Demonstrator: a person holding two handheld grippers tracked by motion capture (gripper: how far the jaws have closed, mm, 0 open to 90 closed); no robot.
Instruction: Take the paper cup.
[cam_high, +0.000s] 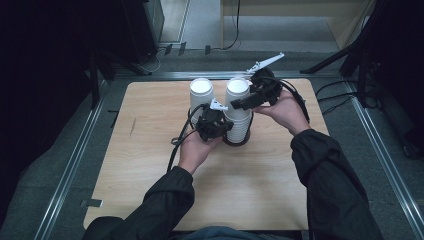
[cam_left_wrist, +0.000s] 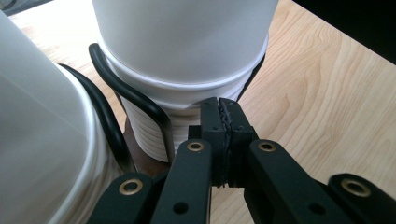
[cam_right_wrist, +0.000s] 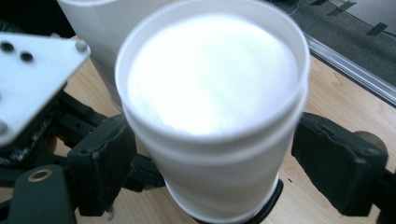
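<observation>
My right gripper stood wide, one pad at nine o'clock of the top cup and the other at three o'clock, both off its wall with a gap showing on either side. The cup sat between them, not gripped. My left gripper was closed tight, pad against pad, with nothing in it that I could see; its tip was right up against the lower rims of the right-hand stack, though I could not tell whether it touched them.

That stack rose near the middle of the wooden table, toward twelve o'clock from me, standing in a dark holder whose black wire loop curled up beside the ribbed rims. A second stack stood just beside it at nine o'clock.

The worry, as I judged it, was how tightly the cups nested. If I closed the right pads and lifted, several could have come up as one, or the whole stack could have risen out of the holder and tipped. A hard squeeze might have dented the thin wall; a light one might have let the cup slip. The closed left tip looked placed to steady the lower cups, but pushed sideways it could have shoved the stack into its neighbour, or caught on the wire loop. The right gripper view was blurred, so I could not judge the top cup's seating well.
</observation>
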